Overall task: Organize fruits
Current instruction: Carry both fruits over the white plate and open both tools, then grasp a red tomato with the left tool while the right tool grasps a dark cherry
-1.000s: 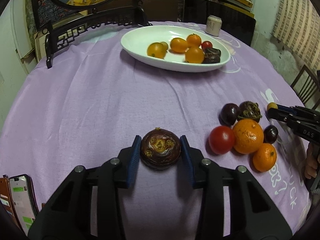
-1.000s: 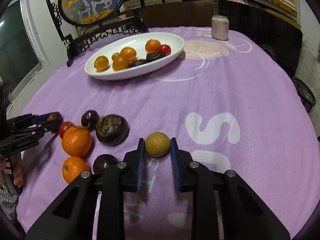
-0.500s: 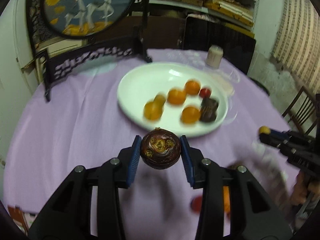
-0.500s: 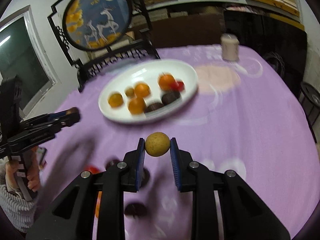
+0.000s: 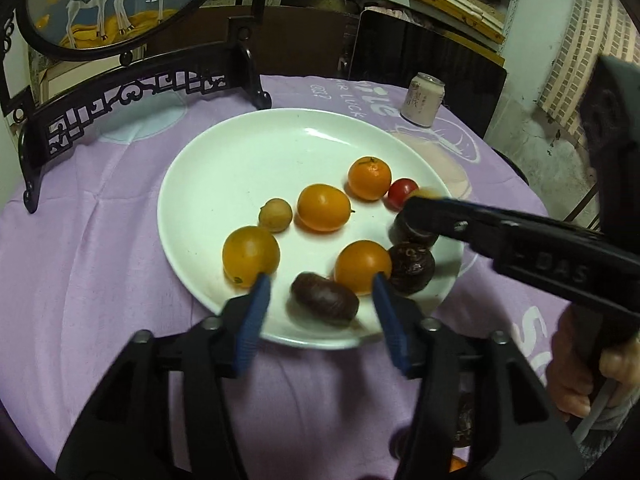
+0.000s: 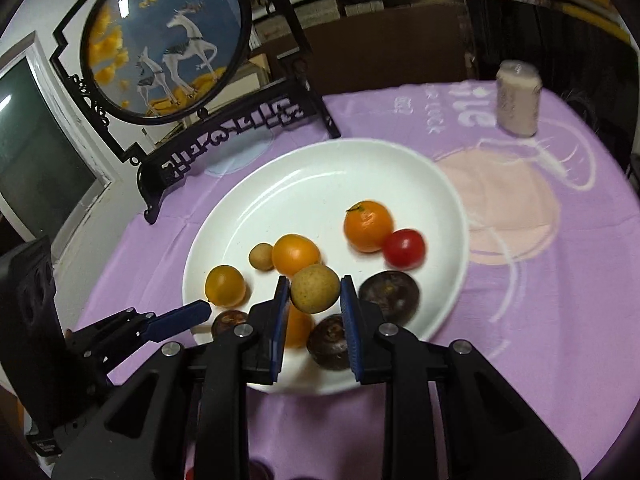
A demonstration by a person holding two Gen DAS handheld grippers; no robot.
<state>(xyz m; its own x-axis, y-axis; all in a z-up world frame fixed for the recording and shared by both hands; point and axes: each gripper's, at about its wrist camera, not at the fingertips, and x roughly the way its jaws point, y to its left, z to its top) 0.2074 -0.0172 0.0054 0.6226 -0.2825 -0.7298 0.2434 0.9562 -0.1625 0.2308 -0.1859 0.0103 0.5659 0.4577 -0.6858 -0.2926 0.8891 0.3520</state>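
Observation:
A white oval plate point(image 5: 248, 152) point(image 6: 320, 184) on the purple cloth holds several orange, red and dark fruits. My left gripper point(image 5: 320, 304) is open over the plate's near rim, with a dark purple fruit point(image 5: 324, 299) lying on the plate between its fingers. It also shows in the right wrist view point(image 6: 188, 316). My right gripper point(image 6: 314, 300) is shut on a small yellow-brown fruit point(image 6: 315, 288) and holds it above the plate. In the left wrist view it point(image 5: 420, 204) reaches in from the right over the dark fruits.
A pale drink can point(image 5: 422, 98) point(image 6: 518, 96) stands beyond the plate to the right. A black carved stand with a round deer picture point(image 5: 120, 4) point(image 6: 168, 40) stands at the back left. A chair back sits behind the table.
Both grippers have moved forward over the plate. My left gripper has opened and let the dark fruit go onto the plate. My right gripper still holds the yellow-brown fruit.

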